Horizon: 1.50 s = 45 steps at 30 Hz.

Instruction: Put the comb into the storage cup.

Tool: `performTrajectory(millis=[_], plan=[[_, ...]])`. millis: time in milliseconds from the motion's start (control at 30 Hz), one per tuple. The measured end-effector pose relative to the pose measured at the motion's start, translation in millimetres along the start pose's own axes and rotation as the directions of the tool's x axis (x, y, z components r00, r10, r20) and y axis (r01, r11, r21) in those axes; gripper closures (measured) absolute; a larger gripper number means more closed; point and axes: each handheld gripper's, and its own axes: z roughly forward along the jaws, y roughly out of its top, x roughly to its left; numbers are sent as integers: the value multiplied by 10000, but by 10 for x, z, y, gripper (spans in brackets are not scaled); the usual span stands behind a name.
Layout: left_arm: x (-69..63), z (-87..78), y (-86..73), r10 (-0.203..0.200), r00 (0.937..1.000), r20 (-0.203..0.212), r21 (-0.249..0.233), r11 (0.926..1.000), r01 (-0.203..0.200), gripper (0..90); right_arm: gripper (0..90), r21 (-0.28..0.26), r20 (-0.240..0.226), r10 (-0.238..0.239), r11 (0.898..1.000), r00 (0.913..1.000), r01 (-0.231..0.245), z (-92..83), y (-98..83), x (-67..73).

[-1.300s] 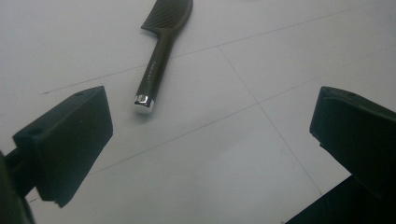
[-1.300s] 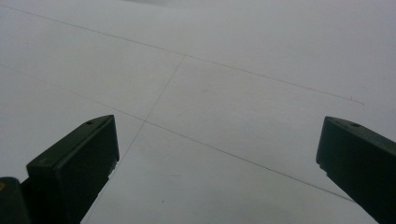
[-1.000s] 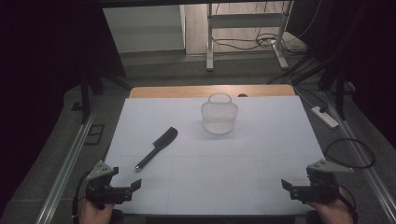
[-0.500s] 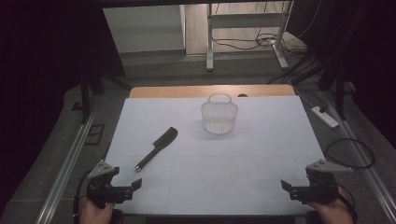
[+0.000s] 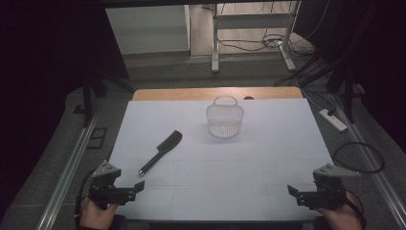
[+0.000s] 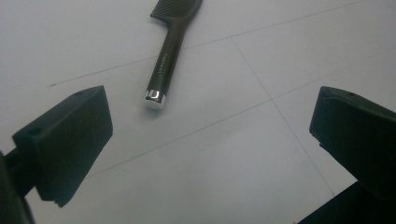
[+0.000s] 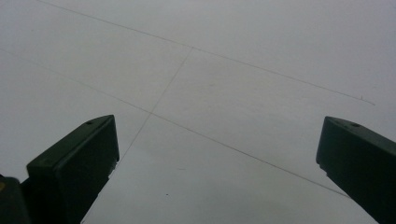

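A black comb [image 5: 161,151] with a silver-tipped handle lies diagonally on the white table top [image 5: 268,158], left of centre. A small white wire basket [image 5: 224,119] with a handle stands upright toward the back middle. My left gripper [image 5: 139,186] hovers at the front left corner, open and holding nothing; in the left gripper view the comb [image 6: 169,53] lies just beyond its wide-apart jaws. At the front right corner, my right gripper [image 5: 293,191] is open over bare table, nothing between its jaws.
A wooden strip [image 5: 218,93] borders the table's far edge. A power strip [image 5: 333,120] and a looped cable [image 5: 359,156] lie on the floor to the right. Metal rails run along both sides, and a desk frame [image 5: 251,33] stands behind.
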Motion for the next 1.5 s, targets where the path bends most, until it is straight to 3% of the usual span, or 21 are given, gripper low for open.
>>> performTrajectory(millis=[733,1500], plan=[[140,126,143,155,9999,-6,674,9976,-154,0,0,93,-12,-161,9998,9999,161,14,5,12],[180,424,483,757,9971,125,1588,9843,-767,0,0,155,-22,-147,9998,9999,147,19,8,11]])
